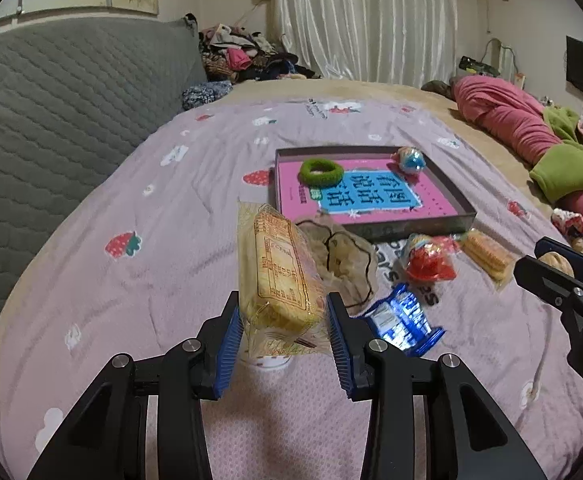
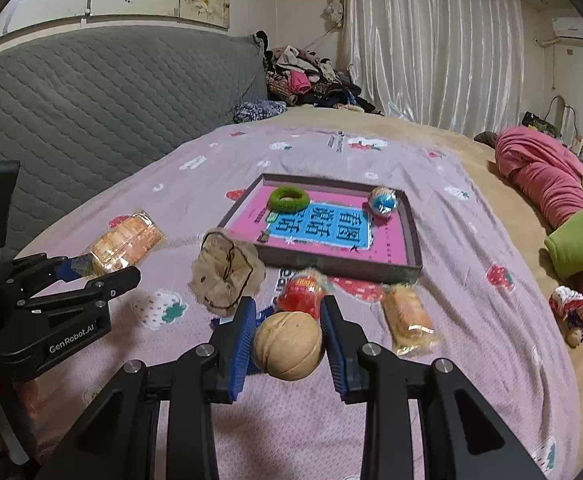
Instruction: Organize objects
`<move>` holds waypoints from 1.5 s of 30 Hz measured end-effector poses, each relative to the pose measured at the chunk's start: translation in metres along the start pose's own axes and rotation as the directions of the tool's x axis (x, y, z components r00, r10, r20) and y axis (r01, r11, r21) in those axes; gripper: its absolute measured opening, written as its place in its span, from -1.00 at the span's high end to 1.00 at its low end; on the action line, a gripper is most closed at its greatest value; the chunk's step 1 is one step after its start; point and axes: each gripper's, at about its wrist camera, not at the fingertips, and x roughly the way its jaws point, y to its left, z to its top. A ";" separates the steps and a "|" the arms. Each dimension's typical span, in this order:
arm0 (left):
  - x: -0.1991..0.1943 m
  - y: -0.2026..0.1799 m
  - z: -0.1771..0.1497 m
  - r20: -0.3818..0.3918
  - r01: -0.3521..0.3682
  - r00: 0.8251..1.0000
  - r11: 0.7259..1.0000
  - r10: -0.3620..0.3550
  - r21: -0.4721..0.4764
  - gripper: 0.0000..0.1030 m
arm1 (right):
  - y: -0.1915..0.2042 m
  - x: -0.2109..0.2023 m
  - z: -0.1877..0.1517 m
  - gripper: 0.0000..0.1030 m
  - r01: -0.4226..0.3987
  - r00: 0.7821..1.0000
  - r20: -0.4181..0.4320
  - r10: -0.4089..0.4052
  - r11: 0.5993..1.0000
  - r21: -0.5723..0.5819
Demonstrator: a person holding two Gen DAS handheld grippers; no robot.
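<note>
My left gripper (image 1: 285,320) is shut on a clear-wrapped biscuit packet (image 1: 279,272) and holds it above the bed; it also shows in the right wrist view (image 2: 125,246). My right gripper (image 2: 287,332) is shut on a tan walnut (image 2: 287,346), also held up. Ahead lies a shallow grey box (image 1: 467,210) with a pink and blue book inside, a green hair ring (image 1: 321,171) and a blue-white ball (image 1: 411,160) on it. A beige scrunchie (image 2: 227,272), a red snack (image 2: 303,292), a second biscuit packet (image 2: 409,318) and a blue packet (image 1: 403,318) lie in front of the box.
The lilac strawberry-print bedspread (image 1: 131,280) covers the bed. A grey quilted headboard (image 1: 51,120) stands at left. Pink and green bedding (image 2: 551,208) is piled at right, clothes (image 2: 307,76) at the back, and a small patterned pouch (image 2: 571,310) at right.
</note>
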 end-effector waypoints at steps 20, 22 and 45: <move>-0.006 -0.022 0.085 0.084 0.000 0.996 0.999 -0.004 0.044 0.18 | -0.027 -0.012 0.072 0.34 0.059 0.994 0.098 -0.056 0.998 -0.029; -0.004 -0.024 0.096 0.092 -0.002 0.996 0.999 -0.003 0.051 0.18 | -0.030 -0.011 0.081 0.34 0.063 0.992 0.111 -0.059 0.998 -0.029; 0.048 -0.028 0.195 0.127 -0.002 0.992 0.999 -0.002 0.038 0.18 | -0.051 0.039 0.168 0.34 0.092 0.984 0.163 -0.076 0.992 -0.091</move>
